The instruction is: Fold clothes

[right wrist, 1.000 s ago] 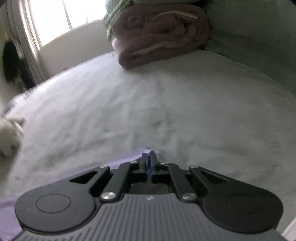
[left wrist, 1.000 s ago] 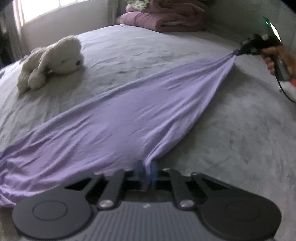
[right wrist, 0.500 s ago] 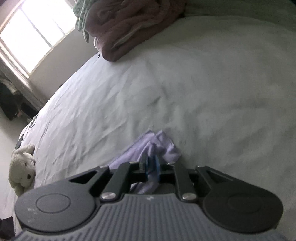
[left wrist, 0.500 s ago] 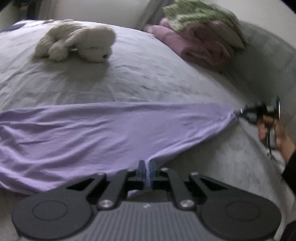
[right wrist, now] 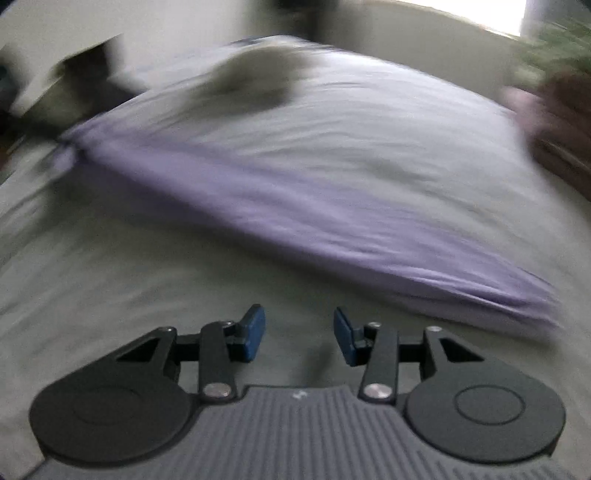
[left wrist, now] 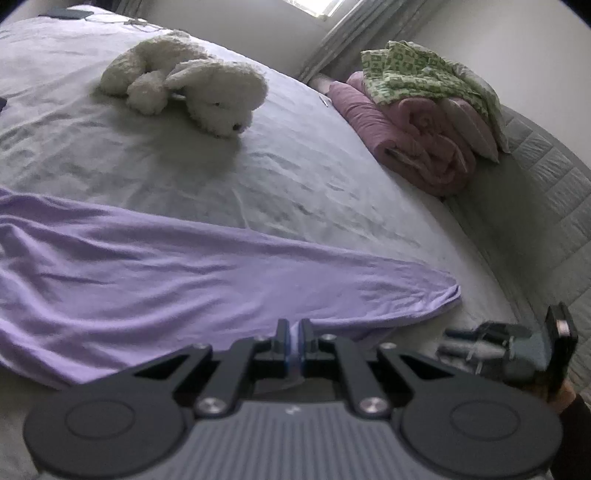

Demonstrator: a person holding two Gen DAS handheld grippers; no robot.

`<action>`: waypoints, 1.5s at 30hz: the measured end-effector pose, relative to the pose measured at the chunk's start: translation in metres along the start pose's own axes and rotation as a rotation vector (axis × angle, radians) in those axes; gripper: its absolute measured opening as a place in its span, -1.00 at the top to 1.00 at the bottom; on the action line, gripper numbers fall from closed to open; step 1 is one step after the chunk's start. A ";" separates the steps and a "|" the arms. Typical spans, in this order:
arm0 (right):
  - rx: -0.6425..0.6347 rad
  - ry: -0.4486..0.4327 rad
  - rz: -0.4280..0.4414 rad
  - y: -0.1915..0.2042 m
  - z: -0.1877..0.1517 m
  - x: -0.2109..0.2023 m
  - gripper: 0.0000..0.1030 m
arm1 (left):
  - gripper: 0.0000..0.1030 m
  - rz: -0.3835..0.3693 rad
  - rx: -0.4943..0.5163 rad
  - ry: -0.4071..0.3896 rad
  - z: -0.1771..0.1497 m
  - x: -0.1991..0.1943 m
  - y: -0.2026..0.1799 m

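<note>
A lilac garment (left wrist: pixel 166 277) lies spread across the grey bed sheet (left wrist: pixel 295 177), tapering to a loose corner at the right. My left gripper (left wrist: pixel 294 339) is shut on the garment's near edge, a fold of lilac cloth pinched between its pads. In the blurred right wrist view the same garment (right wrist: pixel 295 199) stretches diagonally over the bed. My right gripper (right wrist: pixel 299 336) hovers in front of it with its jaws opening and nothing between the blue pads (right wrist: pixel 253 334). That right gripper (left wrist: pixel 454 343) also shows low at the right of the left wrist view, held in a hand.
A white plush dog (left wrist: pixel 192 92) lies on the far side of the bed. Pink blankets (left wrist: pixel 413 144) with a green patterned cloth (left wrist: pixel 417 70) on top are piled by the padded headboard (left wrist: pixel 546 192). A curtained window (left wrist: pixel 332 22) is behind.
The right gripper let go of the garment's corner, opened and swung back toward the near side. The released corner dropped flat on the sheet. The left gripper rolled and kept its grip.
</note>
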State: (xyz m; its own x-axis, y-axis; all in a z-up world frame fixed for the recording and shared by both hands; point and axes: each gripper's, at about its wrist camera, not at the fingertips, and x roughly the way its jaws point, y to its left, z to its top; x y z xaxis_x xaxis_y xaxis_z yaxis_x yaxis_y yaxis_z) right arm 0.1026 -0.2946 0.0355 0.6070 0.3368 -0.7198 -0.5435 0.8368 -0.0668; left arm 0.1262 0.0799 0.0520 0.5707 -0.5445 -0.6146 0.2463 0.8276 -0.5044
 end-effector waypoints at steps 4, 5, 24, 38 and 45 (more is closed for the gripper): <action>-0.103 -0.022 0.066 0.038 0.019 0.020 0.11 | 0.91 0.001 -0.008 0.004 0.001 0.001 0.001; -0.113 -0.022 0.094 0.041 0.025 0.025 0.11 | 0.91 -0.002 -0.010 0.002 0.001 0.000 0.002; -0.246 0.052 0.481 0.116 0.093 0.088 -0.07 | 0.91 -0.029 -0.042 0.016 0.001 -0.005 0.004; 0.062 0.000 0.368 0.069 0.075 0.076 -0.05 | 0.91 0.060 0.027 0.097 -0.008 0.000 0.001; 0.517 -0.038 0.289 -0.017 0.053 0.070 -0.12 | 0.91 0.072 0.046 0.117 -0.010 0.003 -0.001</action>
State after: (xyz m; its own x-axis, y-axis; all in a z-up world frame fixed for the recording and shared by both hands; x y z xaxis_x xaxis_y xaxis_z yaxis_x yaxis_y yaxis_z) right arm 0.1857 -0.2624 0.0229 0.5020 0.5893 -0.6330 -0.3425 0.8075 0.4802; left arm 0.1197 0.0760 0.0446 0.4935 -0.4938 -0.7160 0.2457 0.8688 -0.4299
